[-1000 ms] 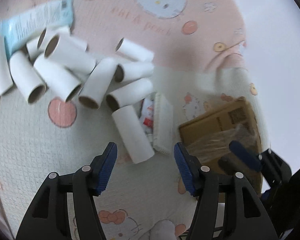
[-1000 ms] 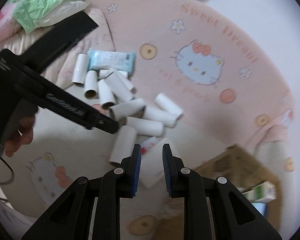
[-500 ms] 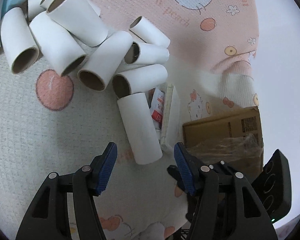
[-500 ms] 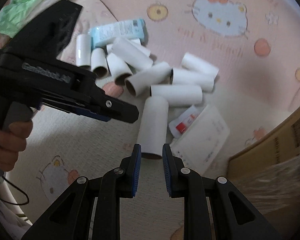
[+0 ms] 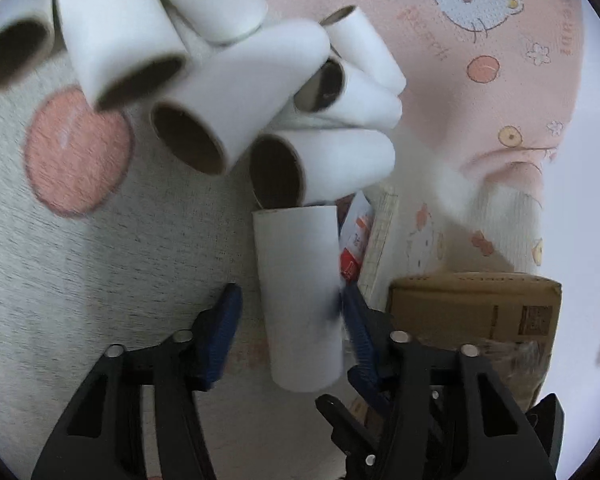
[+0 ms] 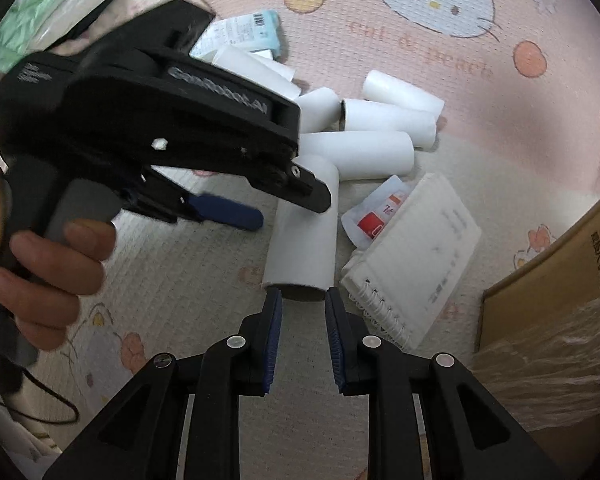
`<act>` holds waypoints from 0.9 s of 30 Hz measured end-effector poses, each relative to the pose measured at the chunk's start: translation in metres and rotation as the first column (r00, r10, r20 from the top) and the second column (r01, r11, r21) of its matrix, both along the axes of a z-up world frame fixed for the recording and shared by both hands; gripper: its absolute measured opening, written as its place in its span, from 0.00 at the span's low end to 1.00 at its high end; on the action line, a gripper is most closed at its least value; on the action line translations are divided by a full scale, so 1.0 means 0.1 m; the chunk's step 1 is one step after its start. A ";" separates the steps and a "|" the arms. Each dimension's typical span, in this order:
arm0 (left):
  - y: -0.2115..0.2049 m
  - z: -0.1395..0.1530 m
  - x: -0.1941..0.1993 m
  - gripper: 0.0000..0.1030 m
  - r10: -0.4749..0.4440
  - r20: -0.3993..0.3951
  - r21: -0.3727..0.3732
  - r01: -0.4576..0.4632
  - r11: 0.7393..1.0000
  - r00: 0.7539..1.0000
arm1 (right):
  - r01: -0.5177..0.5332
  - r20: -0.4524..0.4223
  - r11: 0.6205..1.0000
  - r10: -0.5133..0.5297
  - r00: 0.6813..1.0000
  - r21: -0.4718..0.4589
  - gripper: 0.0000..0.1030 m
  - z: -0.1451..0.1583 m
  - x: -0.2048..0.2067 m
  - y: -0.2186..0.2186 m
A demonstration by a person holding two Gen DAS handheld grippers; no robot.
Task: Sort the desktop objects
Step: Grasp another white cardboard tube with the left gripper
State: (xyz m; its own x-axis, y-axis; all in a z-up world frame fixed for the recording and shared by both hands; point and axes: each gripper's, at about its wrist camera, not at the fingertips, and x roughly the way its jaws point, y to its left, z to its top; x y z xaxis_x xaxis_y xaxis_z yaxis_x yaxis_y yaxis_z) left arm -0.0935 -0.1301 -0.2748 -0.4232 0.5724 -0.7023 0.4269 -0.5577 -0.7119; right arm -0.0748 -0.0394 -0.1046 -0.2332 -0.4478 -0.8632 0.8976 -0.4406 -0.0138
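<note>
- Left gripper [image 5: 290, 334], black w/ blue pads: jaws closing round the nearest white cardboard tube [image 5: 300, 296]. Earlier they stood wide w/ tube further ahead; now tube sits between pads, right pad touching its wall, left pad w/ a gap.
- Right gripper [image 6: 302, 332]: hardly apart, nothing between them, tips just short of same tube's near end [image 6: 304, 240]. No change in spread vs. a sec ago.
- Both tools dropped closer to the cream-and-pink cartoon blanket [image 5: 80, 240].
- Tube lies near edge of the tube pile [image 5: 228, 92], beside a red-white sachet [image 6: 382, 216] & a white spiral notebook [image 6: 416, 256]; brown cardboard box [image 5: 476, 308] to the right.
- Meaning, prob.: first pick under way; grip not yet complete.
</note>
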 end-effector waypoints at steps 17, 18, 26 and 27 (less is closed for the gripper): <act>0.18 0.05 0.31 0.45 -0.114 -0.023 -0.012 0.114 0.993 0.993 | 0.022 0.132 0.997 -0.013 0.991 -0.067 0.57 -0.08 -0.05 0.01; 0.18 0.05 0.34 0.45 -0.117 -0.024 -0.008 0.117 0.993 0.993 | 0.026 0.150 0.997 -0.016 0.989 -0.066 0.57 -0.10 -0.05 0.01; 0.22 0.09 0.48 0.45 -0.134 -0.060 -0.023 0.133 0.991 0.989 | 0.189 0.380 0.979 -0.147 0.913 -0.077 0.57 -0.29 -0.28 0.10; 0.23 0.10 0.48 0.45 -0.138 -0.063 -0.027 0.136 0.990 0.988 | 0.201 0.390 0.976 -0.152 0.908 -0.086 0.57 -0.28 -0.28 0.12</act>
